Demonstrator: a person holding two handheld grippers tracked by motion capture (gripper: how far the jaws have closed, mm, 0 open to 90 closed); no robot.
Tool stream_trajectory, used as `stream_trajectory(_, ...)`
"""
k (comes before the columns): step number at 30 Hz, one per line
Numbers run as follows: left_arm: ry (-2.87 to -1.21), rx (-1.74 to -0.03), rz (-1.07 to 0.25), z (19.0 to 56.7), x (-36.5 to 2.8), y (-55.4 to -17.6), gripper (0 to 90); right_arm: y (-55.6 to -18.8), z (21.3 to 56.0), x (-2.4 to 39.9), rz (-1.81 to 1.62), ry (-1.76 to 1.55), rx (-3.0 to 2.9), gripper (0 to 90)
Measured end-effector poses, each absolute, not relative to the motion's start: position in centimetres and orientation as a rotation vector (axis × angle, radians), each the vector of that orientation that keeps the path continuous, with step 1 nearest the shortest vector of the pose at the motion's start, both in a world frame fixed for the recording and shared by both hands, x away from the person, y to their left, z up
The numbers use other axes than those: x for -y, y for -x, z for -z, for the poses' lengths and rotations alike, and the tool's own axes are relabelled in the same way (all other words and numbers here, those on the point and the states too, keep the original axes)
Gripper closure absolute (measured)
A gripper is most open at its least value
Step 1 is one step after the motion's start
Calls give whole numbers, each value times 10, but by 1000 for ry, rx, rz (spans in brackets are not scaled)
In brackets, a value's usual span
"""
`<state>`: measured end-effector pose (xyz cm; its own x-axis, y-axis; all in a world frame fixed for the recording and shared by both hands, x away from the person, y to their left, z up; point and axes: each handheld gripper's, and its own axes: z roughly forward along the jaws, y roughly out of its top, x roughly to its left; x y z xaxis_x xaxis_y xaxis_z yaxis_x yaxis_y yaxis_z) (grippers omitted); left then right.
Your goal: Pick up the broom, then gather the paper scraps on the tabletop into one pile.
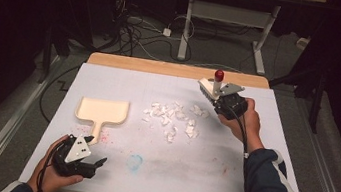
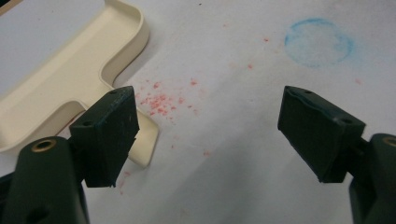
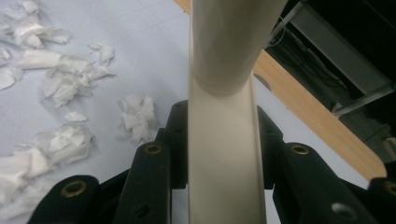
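High view shows a wide white table (image 1: 113, 166) with a wooden far edge, and on it the things for a sweeping job. The largest is a cream plastic dustpan (image 1: 102, 110) with a flat handle, lying at the left with its mouth toward the far side; it waits empty, well apart from the rubbish. In the middle lies a loose scatter of torn white paper scraps (image 1: 171, 118), spread between the dustpan and the brush. At the far right, the right gripper (image 1: 222, 101) holds a small cream hand brush with a red knob (image 1: 214, 86); its jaws are clamped on the handle (image 3: 223, 140), bristles at the far left of it, probably so it can push the scraps toward the left. At the near left, the left gripper (image 1: 89, 165) rests with its jaws wide apart and empty, just beside the dustpan handle (image 2: 142, 140), likely ready to take it. A faint blue ring stain (image 2: 318, 43) and red specks (image 2: 161, 100) mark the table.
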<state>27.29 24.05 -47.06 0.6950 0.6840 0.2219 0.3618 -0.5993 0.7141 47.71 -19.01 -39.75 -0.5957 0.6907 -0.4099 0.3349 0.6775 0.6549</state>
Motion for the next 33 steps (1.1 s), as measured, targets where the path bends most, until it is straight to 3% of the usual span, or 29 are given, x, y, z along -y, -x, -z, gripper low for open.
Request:
stream_trajectory(18,-2279,-783,-628,474,-240,-273,195,-498,426,169,-658,-794,-2260,679)
stream_trajectory(33,-2291,-796,-616,475,-241,-268,194,-470,441,142,-739,-673,-2348,677)
